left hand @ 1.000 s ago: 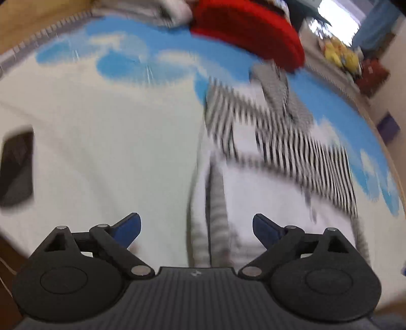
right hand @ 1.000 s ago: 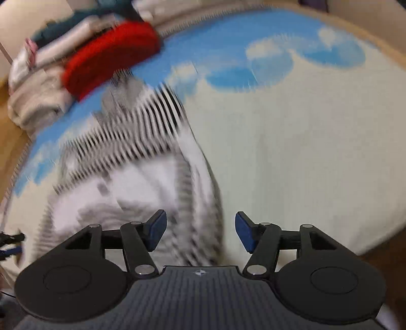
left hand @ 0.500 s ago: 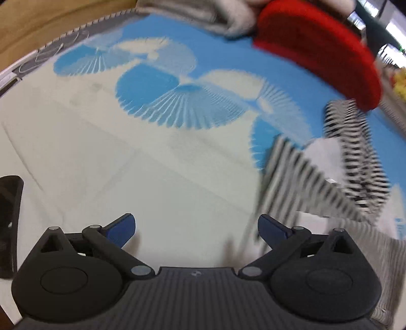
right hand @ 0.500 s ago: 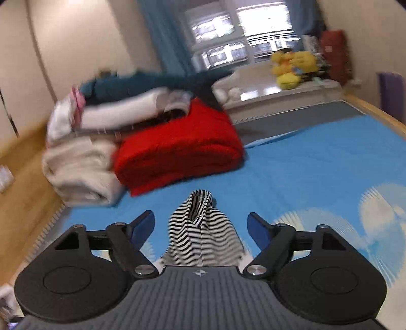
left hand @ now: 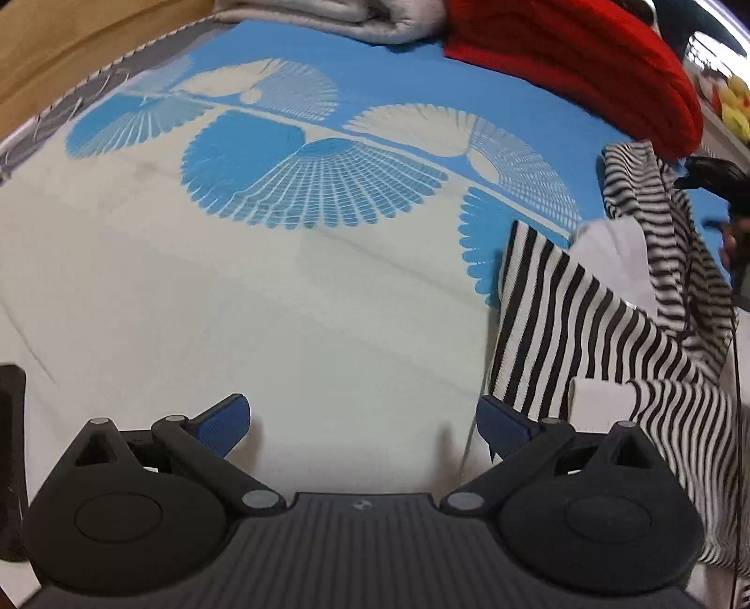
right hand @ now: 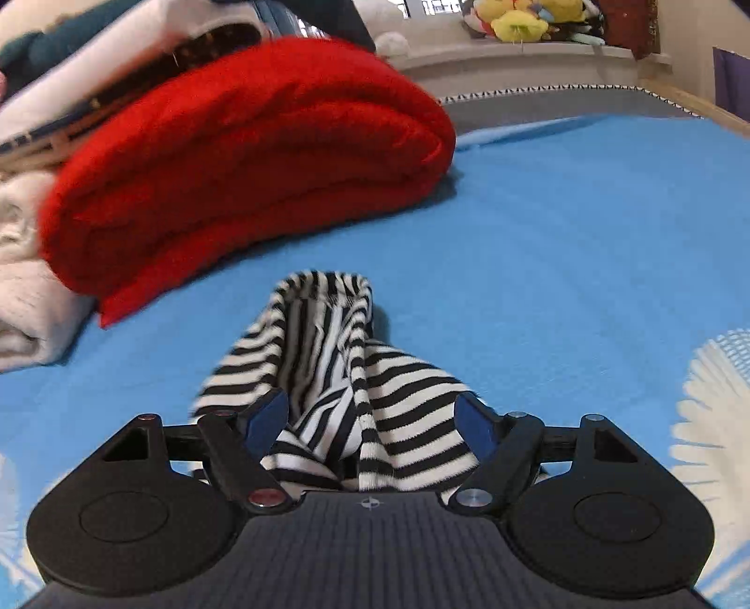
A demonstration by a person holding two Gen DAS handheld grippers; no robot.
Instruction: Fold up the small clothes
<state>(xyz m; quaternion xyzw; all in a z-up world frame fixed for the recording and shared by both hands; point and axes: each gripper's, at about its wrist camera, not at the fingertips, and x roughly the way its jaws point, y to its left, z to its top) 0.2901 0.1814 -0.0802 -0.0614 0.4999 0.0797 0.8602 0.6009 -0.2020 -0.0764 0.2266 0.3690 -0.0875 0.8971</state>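
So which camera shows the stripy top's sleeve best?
The right wrist view. The striped sleeve lies in the middle of it, its open cuff facing the camera, between the open jaws of the right hand-held gripper. The left wrist view shows the sleeve only at its right edge.

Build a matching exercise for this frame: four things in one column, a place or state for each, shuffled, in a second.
Things:
1. left gripper
2. right gripper
3. red blanket
4. plush toys

Places or states:
A. on the far ledge by the window
B. folded, behind the striped garment
C. wide open above bare bedspread
D. open, striped cloth between its fingers

Pairs: 1-C, 2-D, 3-B, 4-A
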